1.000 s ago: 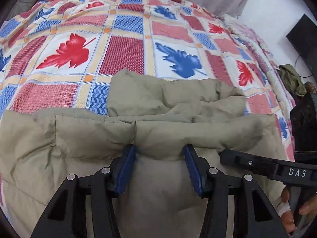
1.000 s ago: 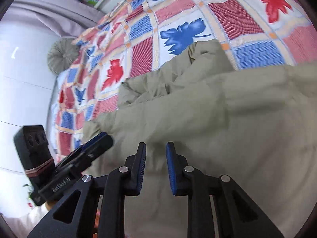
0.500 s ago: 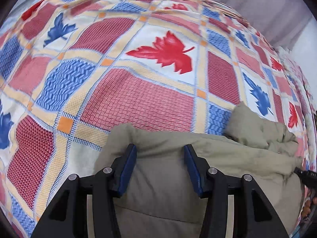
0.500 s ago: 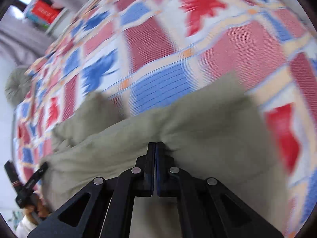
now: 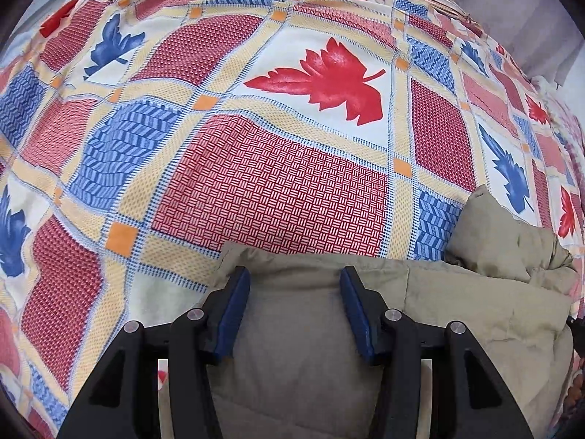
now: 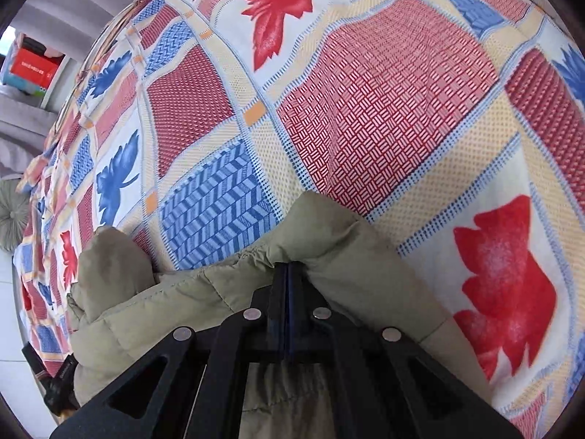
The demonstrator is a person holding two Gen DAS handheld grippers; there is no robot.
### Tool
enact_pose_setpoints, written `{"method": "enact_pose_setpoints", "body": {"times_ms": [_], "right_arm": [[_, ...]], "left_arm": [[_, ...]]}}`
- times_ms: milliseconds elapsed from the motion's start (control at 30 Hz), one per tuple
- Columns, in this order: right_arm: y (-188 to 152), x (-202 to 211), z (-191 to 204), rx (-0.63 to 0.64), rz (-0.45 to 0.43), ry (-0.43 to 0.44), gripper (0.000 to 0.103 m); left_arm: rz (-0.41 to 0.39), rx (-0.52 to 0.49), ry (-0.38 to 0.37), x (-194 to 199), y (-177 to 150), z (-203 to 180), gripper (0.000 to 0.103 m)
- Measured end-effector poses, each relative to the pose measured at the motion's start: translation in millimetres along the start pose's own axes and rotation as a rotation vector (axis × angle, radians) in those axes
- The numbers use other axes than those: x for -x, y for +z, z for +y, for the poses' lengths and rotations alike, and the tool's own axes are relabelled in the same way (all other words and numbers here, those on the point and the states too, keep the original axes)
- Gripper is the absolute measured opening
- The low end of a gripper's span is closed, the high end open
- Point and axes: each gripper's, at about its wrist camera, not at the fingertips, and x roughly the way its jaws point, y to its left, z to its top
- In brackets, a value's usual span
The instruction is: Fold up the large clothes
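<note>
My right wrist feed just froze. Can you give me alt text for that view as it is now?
The right gripper is shut on a pinched edge of the khaki padded jacket, which bunches around its closed fingers. The jacket lies on a patchwork bedspread with red and blue leaf prints. A red box sits on a shelf, far left.

Jacket (image 5: pixel 457 314) on bedspread (image 5: pixel 278 183), btwn left tool (image 5: pixel 294 311) fingers.

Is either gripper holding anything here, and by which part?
The right gripper is shut on the khaki padded jacket, pinching its puffy edge. The left gripper is open, straddling the jacket's edge.
</note>
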Motion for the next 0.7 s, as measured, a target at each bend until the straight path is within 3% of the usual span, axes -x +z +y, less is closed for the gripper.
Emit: {"method": "enact_pose_setpoints", "body": {"times_ms": [233, 633, 700], "right_arm": [[-29.6, 49.6, 10.5, 0.053, -0.009, 0.000, 0.004], [-129.0, 87.0, 41.4, 0.081, 0.079, 0.041, 0.004], [-144.1, 89.0, 49.5, 0.092, 0.104, 0.047, 0.004]], "left_arm": [[0.021, -0.062, 0.000, 55.0, -26.0, 7.2, 0.053], [0.114, -0.095, -0.016, 102.2, -87.5, 16.0, 0.054], [0.134, -0.084, -0.036, 107.1, -95.0, 17.7, 0.074]]}}
